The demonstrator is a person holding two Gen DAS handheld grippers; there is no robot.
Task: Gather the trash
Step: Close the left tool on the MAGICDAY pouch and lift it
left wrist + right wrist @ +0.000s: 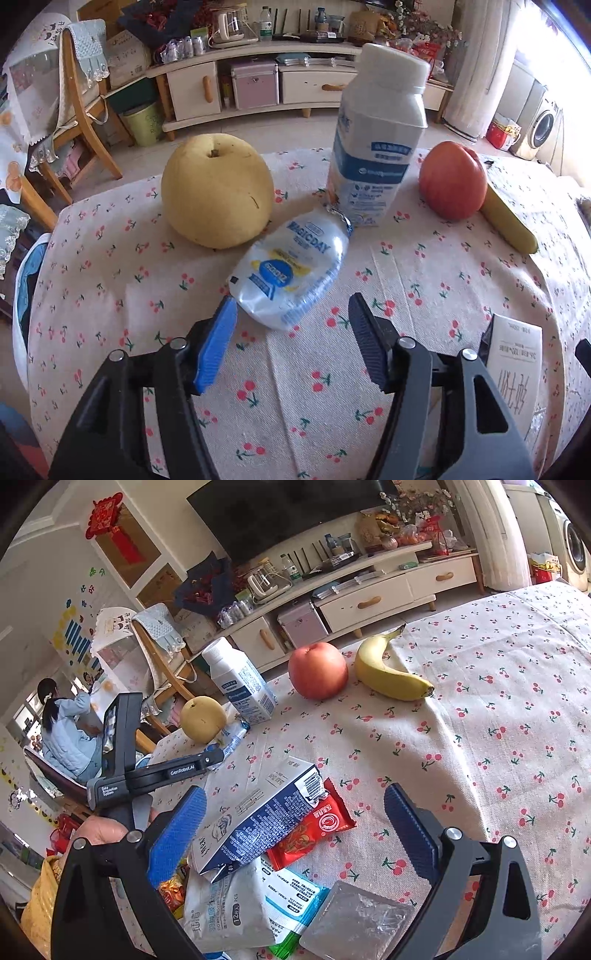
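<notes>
A crushed clear plastic bottle (291, 266) with a blue label lies on the cherry-print tablecloth (325, 398). Its near end sits between the tips of my left gripper (292, 301), which is open. The blue pad (216, 343) just meets the bottle's edge and the dark pad (369, 343) stands apart. In the right wrist view my right gripper (295, 790) is open above a flattened milk carton (258, 812) and a red wrapper (314, 827). Closer in lie a white bag (229, 912), a blue-green packet (291, 897) and a clear plastic pack (354, 923).
A yellow pear (218, 192), an upright white bottle (373, 147), a red apple (452, 181) and a banana (509, 225) stand behind the crushed bottle. The table's far edge runs just past them. A wooden chair (81, 110) and a seated person (62, 734) are beyond.
</notes>
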